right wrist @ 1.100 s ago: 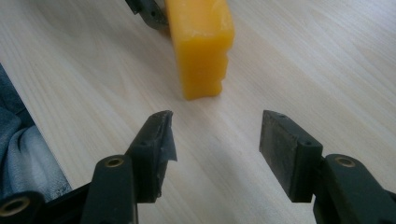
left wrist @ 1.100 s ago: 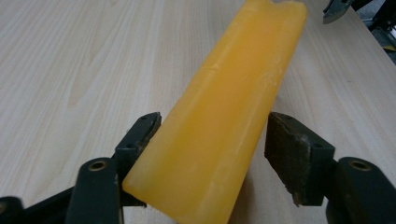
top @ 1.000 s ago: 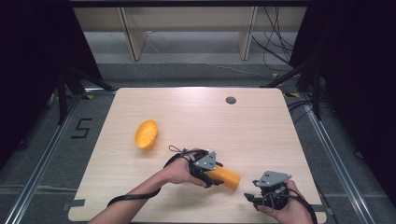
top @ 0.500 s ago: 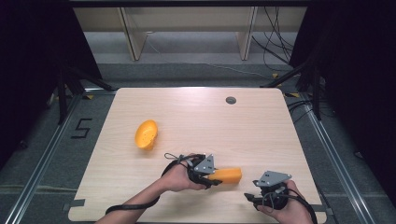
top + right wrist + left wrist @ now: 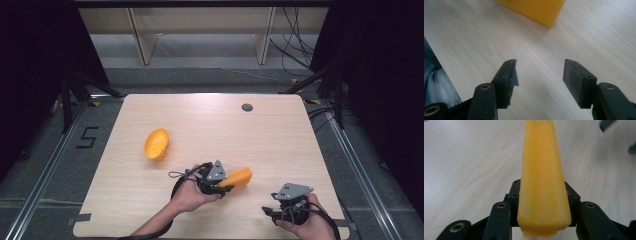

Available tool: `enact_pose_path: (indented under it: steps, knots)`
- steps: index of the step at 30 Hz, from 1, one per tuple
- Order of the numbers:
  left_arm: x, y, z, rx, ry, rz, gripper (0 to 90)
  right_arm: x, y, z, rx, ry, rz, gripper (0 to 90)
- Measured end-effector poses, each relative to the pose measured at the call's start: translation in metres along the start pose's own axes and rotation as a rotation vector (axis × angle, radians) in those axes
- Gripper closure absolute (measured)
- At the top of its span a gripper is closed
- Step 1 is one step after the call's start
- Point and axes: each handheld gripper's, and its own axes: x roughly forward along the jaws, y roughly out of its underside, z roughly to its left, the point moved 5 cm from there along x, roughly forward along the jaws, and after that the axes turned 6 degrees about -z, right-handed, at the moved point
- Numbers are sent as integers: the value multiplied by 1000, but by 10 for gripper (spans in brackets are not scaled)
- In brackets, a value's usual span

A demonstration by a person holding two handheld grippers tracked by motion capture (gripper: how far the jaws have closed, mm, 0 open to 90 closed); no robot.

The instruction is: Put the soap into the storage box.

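My left gripper (image 5: 226,185) is shut on one end of a long orange block (image 5: 240,177) at the front middle of the wooden table (image 5: 280,145). In the left gripper view the block (image 5: 542,175) runs straight out from between the jaws, just above the tabletop. An orange bowl-shaped piece (image 5: 156,143) lies to the left, apart from both grippers. My right gripper (image 5: 268,211) is at the front right, open, jaws pointing left toward the block. The right gripper (image 5: 539,72) has nothing between its pads, and the block's corner (image 5: 536,8) lies ahead of it.
A dark round grommet (image 5: 247,107) sits near the table's far edge. The front edge of the table (image 5: 447,75) runs close beside my right gripper, with a sleeve (image 5: 436,85) below it. Shelf legs (image 5: 140,40) and cables (image 5: 295,50) lie beyond the table.
My left hand has turned, swinging the block's free end a little away from the person. The forearm now comes in more from below. The right gripper has hardly moved.
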Motion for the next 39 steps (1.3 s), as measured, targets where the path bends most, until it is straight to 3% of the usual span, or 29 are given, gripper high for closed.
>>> enact_pose_path:
  steps: [1, 2, 3, 4, 8, 9, 10, 12, 15, 19, 27, 30, 35, 38, 39]
  knots:
    - [-9, -2, -3, -10, -74, -35, 602, 0, 0, -1, -12, 0, 1, 443]
    - [-9, -2, -3, -10, -74, -35, 602, 0, 0, -1, -11, 2, 0, 443]
    - [-13, -3, -3, -7, -109, -70, 602, -1, -1, -1, -13, 2, -3, 443]
    - [-21, -2, -9, -73, -134, -122, 602, -1, -1, -1, -12, 1, -4, 443]
    - [-30, -1, -13, -107, -170, -179, 602, -1, 0, -1, -10, 4, -6, 443]
    - [-35, -1, -13, -83, -180, -179, 602, 1, -1, 0, -6, 12, -39, 444]
    - [-39, -1, -15, -86, -181, -195, 602, -1, -1, -1, -8, 11, -23, 444]
    - [-47, 0, -16, -133, -193, -231, 601, -2, -2, -1, -6, 15, -23, 446]
    - [-58, 4, -17, -155, -250, -248, 602, -2, -4, -2, 13, 45, -54, 450]
    - [-69, 8, -15, -176, -267, -264, 602, -3, -3, -4, 14, 60, -63, 450]
    - [-87, 14, -2, -233, -329, -288, 602, -3, -3, -4, 30, 58, -66, 449]
    - [-95, 14, 3, -229, -355, -326, 602, -4, -3, -5, 30, 60, -70, 449]
    - [-107, 16, 11, -241, -407, -342, 602, -4, -4, -6, 14, 70, -77, 449]
    - [-115, 18, 16, -253, -437, -350, 602, -4, -4, -5, 31, 70, -80, 449]
    - [-118, 20, 19, -265, -473, -353, 602, -4, -3, -5, 36, 68, -77, 449]
